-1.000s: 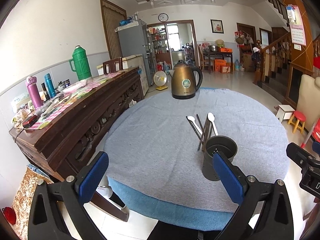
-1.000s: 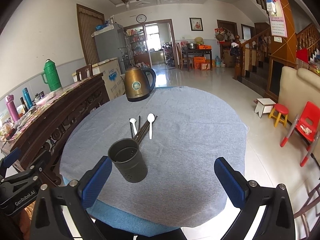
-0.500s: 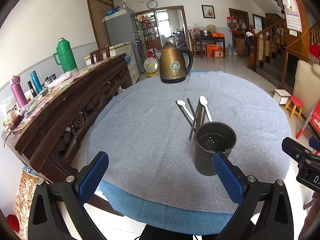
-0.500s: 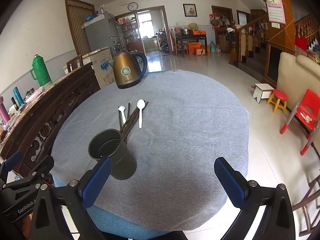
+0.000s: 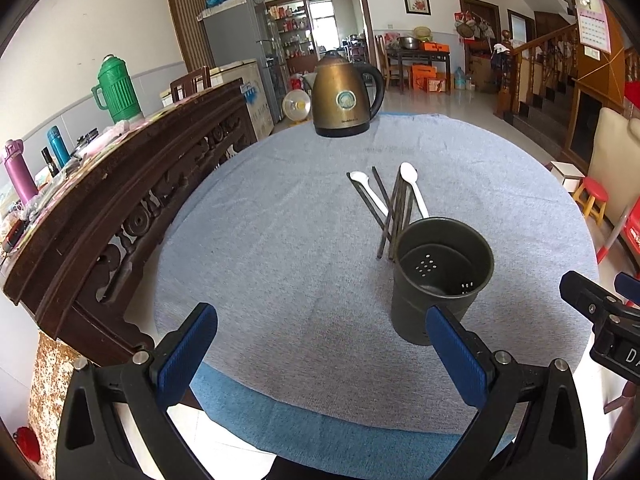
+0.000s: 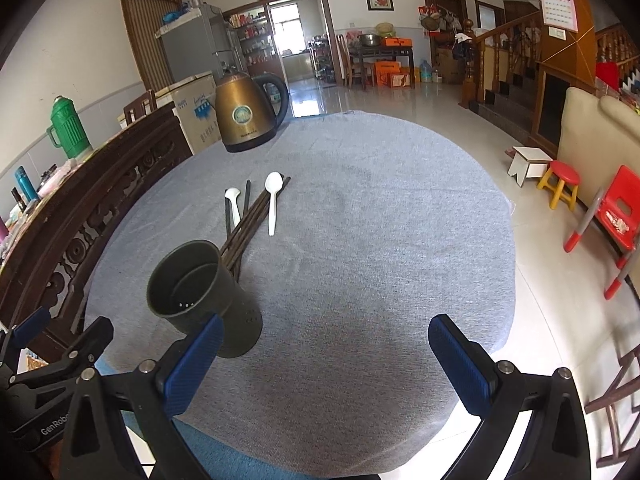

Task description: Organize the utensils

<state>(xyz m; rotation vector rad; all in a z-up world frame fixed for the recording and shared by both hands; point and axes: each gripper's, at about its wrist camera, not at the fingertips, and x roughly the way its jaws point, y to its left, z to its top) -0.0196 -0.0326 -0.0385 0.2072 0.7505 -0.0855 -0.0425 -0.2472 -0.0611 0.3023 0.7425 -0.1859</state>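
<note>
A dark metal utensil cup [image 5: 440, 276] [image 6: 202, 292] stands upright and empty on the round table's grey cloth [image 5: 280, 240] [image 6: 360, 240]. Just beyond it lie several dark chopsticks [image 5: 394, 216] [image 6: 250, 224] and two white spoons, a larger one [image 5: 414, 188] [image 6: 273, 204] and a smaller one [image 5: 366, 192] [image 6: 233, 204]. My left gripper [image 5: 322, 356] hovers open over the near table edge, its right pad [image 5: 456, 356] in front of the cup. My right gripper [image 6: 328, 360] is open too, with the cup by its left pad [image 6: 192, 364]. Both hold nothing.
A bronze electric kettle [image 5: 344, 96] [image 6: 246, 116] stands at the table's far side. A carved dark wooden sideboard [image 5: 100, 200] with flasks runs close along the left. Small stools and a red chair [image 6: 618, 212] stand on the tiled floor to the right.
Both grippers have moved forward and lower toward the table, so the cup and utensils look closer. Both stay open and nothing on the table has moved.
</note>
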